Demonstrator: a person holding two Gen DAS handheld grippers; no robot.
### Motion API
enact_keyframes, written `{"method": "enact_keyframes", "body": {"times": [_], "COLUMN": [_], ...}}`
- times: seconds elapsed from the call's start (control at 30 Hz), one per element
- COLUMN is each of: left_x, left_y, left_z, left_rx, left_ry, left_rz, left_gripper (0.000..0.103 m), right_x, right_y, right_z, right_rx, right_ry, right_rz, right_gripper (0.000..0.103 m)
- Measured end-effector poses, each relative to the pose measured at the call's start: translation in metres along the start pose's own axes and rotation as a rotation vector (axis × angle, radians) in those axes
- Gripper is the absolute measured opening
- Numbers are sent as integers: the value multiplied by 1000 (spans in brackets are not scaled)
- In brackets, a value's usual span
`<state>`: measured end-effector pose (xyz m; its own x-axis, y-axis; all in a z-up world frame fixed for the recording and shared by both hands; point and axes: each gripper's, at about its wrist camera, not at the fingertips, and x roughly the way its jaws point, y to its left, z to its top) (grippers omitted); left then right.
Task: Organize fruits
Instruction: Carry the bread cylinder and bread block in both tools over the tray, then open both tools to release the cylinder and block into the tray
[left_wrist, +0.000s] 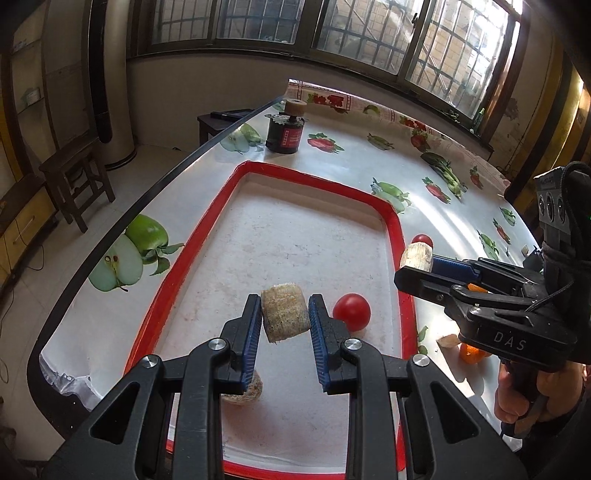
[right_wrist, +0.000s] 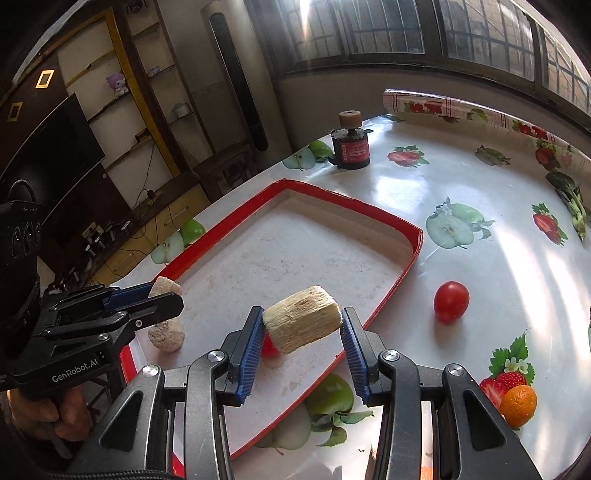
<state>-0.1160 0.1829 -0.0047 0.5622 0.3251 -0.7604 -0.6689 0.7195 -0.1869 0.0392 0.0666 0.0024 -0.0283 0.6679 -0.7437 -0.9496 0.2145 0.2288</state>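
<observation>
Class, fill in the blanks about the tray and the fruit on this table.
1. The tray has a ___ rim.
2. The orange lies ___ the tray.
3. Only ___ tomato lies inside the tray.

Missing words: red; outside; one.

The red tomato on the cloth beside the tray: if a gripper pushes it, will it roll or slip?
The tomato looks round and smooth, so it would probably roll. The cloth is glossy, so it may slide too. Its skin is likely thin; squeeze gently.
</observation>
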Motion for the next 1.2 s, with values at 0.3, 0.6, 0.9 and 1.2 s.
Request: {"method": "enact_keyframes", "body": {"times": [0.3,0.6,0.9,1.2], "left_x": [24,45,50,29], "left_y": [14,17,18,10], "left_z": [8,3,0,1], "left_rx": [-20,-17,-37,-28], "left_ry": [41,107,132,82], "left_rz": [38,60,86,115], "left_gripper": [23,23,25,42], "right_x": [35,60,63,33], "right_y": [1,-2,-4,-3], "right_z": [12,11,9,9], "right_rx": [-4,-11,-9,-5], "right_ry": [43,94,107,47], "right_rz": [-2,-22,-22,-22], "right_gripper": [42,42,45,57]}}
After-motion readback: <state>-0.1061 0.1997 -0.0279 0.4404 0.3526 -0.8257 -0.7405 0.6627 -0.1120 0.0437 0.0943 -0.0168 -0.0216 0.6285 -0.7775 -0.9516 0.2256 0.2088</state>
